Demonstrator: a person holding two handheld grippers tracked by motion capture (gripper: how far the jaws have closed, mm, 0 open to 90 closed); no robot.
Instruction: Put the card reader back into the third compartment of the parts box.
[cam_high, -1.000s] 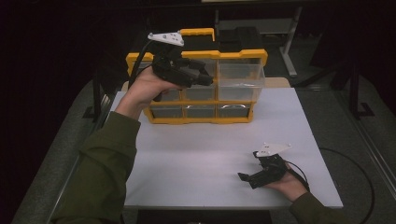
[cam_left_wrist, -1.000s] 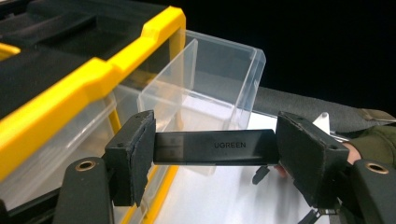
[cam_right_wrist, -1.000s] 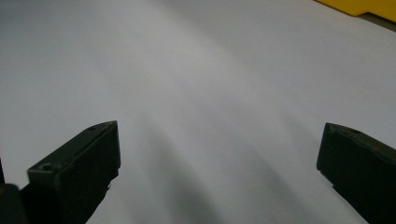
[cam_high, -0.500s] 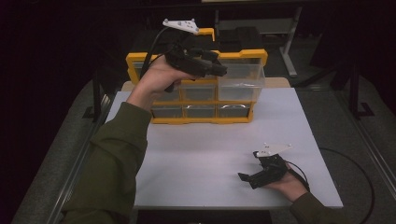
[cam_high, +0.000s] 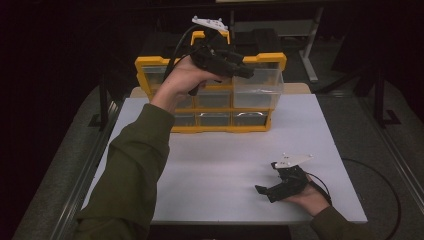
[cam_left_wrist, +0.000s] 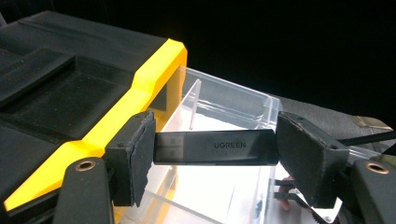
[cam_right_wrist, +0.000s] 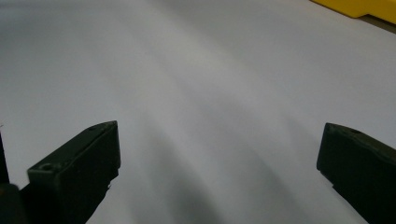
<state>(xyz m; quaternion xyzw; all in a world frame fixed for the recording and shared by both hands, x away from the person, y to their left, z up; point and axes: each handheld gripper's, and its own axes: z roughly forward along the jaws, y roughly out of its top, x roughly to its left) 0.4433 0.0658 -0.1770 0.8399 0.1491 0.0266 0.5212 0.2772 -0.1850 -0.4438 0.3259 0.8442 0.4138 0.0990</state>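
Right claw (cam_high: 272, 190): near right on worktop (cam_high: 220, 165), resting in hand, jaws wide apart, nothing between them.
Worktop: white, bare between right claw and organiser.
Organiser (cam_high: 210, 95): yellow frame, clear drawers, at far edge of worktop.
Open drawer (cam_left_wrist: 224, 140): clear, pulled out at organiser's top right, just under left claw.
Left claw (cam_high: 235, 67): raised over organiser's top row, pointing right, clamped endwise on stick.
Stick (cam_left_wrist: 212, 147): dark USB type, marked UGREEN, long axis straight across jaws, one end on each pad.
Key relation: drawer directly below stick; left hand nearer, right well apart.
Likely next: lower and let go into drawer.
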